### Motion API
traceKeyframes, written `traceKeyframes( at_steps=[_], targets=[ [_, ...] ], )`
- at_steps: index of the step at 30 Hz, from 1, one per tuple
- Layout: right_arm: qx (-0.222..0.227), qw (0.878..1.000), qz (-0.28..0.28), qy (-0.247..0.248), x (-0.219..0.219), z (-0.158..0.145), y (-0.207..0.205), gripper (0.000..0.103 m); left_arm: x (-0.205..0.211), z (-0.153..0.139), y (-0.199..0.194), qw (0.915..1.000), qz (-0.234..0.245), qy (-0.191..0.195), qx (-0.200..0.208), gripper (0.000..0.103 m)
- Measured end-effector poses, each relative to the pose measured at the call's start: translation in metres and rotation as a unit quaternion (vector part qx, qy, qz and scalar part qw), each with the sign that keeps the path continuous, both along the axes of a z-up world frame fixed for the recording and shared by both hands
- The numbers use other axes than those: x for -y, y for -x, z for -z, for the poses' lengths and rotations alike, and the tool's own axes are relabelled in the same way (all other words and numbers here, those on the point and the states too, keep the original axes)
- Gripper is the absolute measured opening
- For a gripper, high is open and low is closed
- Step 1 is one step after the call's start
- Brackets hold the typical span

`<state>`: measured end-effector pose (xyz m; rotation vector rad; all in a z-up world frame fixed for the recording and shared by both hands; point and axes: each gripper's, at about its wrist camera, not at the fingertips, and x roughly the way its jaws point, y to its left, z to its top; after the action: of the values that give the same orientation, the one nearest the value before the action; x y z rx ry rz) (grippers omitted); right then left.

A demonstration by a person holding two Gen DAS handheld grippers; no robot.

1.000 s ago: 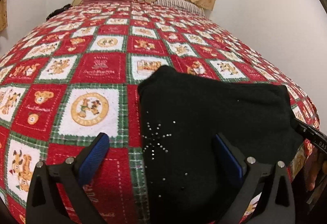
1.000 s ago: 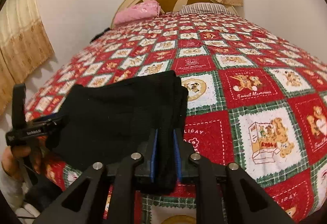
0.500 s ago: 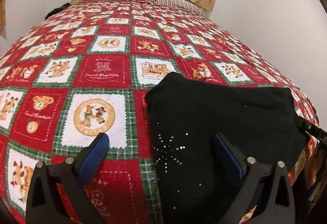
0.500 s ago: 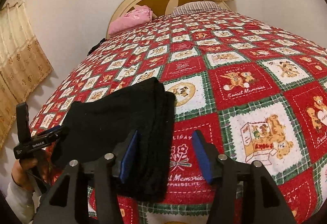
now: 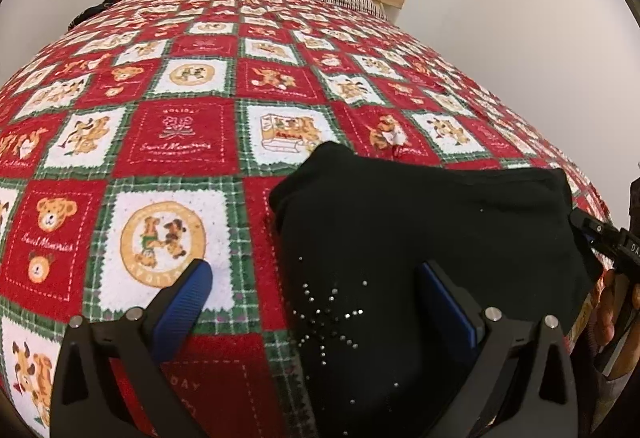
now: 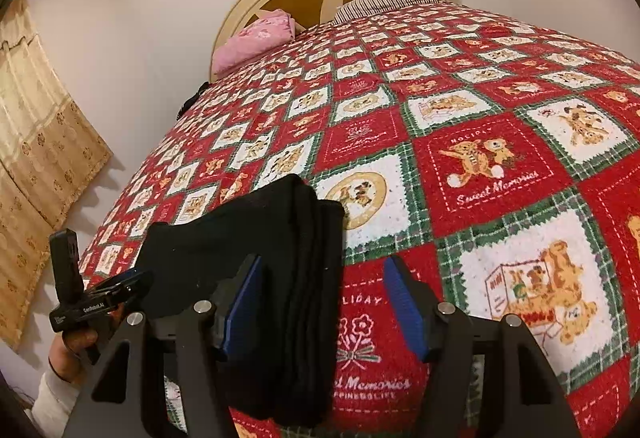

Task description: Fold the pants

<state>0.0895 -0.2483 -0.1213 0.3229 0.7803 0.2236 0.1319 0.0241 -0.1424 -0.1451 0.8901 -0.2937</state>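
Fingers of both grippers spread (gripping nothing), left gripper (image 5: 316, 278), right gripper (image 6: 322, 276), above folded pants (image 5: 420, 238).

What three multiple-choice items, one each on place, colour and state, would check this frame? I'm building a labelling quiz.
1. Where do the pants lie?
A. On the pillow
B. On the quilt near the bed's foot
C. On the floor

2. What colour are the pants?
A. Pink
B. Beige
C. Black

3. How is the right claw?
A. Open, with the folded edge between its pads
B. Shut on the pants
C. Out of view

Answers:
1 B, the checked quilt shows around them.
2 C, dark cloth with small studs.
3 A, blue pads stand apart.
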Motion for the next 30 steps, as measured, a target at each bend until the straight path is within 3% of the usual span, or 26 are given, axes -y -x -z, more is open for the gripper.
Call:
traceKeyframes(
  at_steps=[9,15,17,18,21,24,25,26,30],
  targets=[
    [-0.008,0.999,-0.037,0.013,-0.019,0.005,0.002,0.065,0.002,-0.002,0.004,0.9998,0.019,0.009,0.007,0.103],
    [-0.018,0.999,-0.031,-0.008,-0.022,0.023,-0.015,0.065,0.009,-0.002,-0.006,0.999,0.037,0.023,-0.003,0.103],
    [-0.011,0.999,-0.034,-0.014,-0.021,0.018,-0.012,0.06,0.004,-0.003,-0.002,0.9988,0.038,0.033,0.0,0.093],
    [-0.006,0.999,-0.037,-0.022,-0.02,0.015,-0.009,0.049,0.001,-0.004,0.0,0.9985,0.04,0.039,0.003,0.09],
    [-0.003,0.997,-0.048,-0.061,-0.015,0.013,-0.001,0.033,0.0,-0.004,0.005,0.9971,0.054,0.054,0.006,0.068],
    [0.011,0.997,-0.047,-0.054,-0.022,0.008,0.005,0.03,0.003,-0.006,0.007,0.9966,0.06,0.056,0.009,0.052],
    [0.016,0.997,-0.048,-0.052,-0.025,0.004,0.007,0.029,0.003,-0.007,0.008,0.9957,0.065,0.065,0.009,0.037],
    [0.021,0.997,-0.049,-0.05,-0.028,-0.001,0.009,0.029,0.001,-0.008,0.009,0.9946,0.069,0.078,0.007,0.03],
    [0.044,0.996,-0.071,-0.033,-0.044,-0.028,0.012,0.028,-0.016,-0.019,0.016,0.9914,0.064,0.113,0.016,0.017]
  ],
)
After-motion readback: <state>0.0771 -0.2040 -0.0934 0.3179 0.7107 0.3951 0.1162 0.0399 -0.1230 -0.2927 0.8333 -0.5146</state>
